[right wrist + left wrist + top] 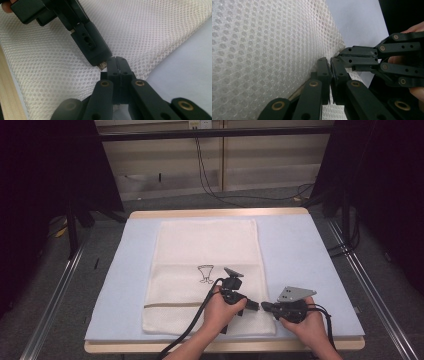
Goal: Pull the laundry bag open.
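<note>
A: High view: one cream mesh laundry bag lies flat on the pale blue mat covering the counter, long side running away from the person, a small black line drawing printed near its middle and a dark seam crossing its near part.

B: And the tools?

A: Two. The left tool and the right tool meet tip to tip at the bag's near right edge. In the left gripper view the left tool has its jaws clenched on the mesh edge; in the right gripper view the right tool is clamped on the same edge.

B: Anything hard to read?

A: The hands cover the bag's near right corner, the drawing is too small to identify, and the pinched fabric is hidden between the jaws.
</note>
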A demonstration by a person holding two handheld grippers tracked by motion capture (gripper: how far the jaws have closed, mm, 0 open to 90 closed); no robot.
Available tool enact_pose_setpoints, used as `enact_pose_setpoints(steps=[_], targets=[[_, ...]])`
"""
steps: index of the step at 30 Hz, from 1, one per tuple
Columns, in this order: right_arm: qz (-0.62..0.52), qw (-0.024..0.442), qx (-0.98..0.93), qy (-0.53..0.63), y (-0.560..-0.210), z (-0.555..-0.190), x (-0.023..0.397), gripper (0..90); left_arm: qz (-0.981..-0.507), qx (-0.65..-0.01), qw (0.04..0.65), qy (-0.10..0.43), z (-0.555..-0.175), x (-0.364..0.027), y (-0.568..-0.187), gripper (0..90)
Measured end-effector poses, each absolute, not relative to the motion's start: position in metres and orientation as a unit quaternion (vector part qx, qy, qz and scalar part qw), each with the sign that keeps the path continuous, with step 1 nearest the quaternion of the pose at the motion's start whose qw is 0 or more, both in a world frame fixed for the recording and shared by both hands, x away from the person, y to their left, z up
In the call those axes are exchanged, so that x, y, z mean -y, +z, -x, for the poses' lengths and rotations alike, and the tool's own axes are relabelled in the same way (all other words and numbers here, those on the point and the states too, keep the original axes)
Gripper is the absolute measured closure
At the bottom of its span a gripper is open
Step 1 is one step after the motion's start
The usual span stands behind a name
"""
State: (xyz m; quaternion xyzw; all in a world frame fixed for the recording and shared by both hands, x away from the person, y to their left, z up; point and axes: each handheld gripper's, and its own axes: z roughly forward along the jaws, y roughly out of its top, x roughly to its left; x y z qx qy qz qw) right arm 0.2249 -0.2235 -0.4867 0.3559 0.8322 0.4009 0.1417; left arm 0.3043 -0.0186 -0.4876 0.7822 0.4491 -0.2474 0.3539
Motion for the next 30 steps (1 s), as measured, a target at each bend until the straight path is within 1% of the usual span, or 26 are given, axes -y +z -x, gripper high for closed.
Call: enact_pose_setpoints(steps=[10,14,26,28,30], targets=[[-0.358,0.14,-0.831,0.402,-0.487,-0.225,0.224,90.0,-0.783,-0.452,0.349,-0.246,-0.303,0.015,-0.484,87.5],[-0.359,0.137,-0.831,0.403,-0.487,-0.225,0.224,90.0,-0.783,-0.457,0.34,-0.251,-0.308,0.002,-0.48,87.5],[-0.365,0.131,-0.828,0.404,-0.487,-0.226,0.225,90.0,-0.775,-0.464,0.341,-0.26,-0.312,-0.026,-0.478,87.5],[-0.365,0.13,-0.829,0.404,-0.487,-0.226,0.225,90.0,-0.768,-0.471,0.346,-0.264,-0.312,-0.028,-0.478,87.5],[-0.366,0.131,-0.828,0.404,-0.487,-0.226,0.225,90.0,-0.77,-0.47,0.345,-0.259,-0.312,-0.031,-0.477,87.5]])
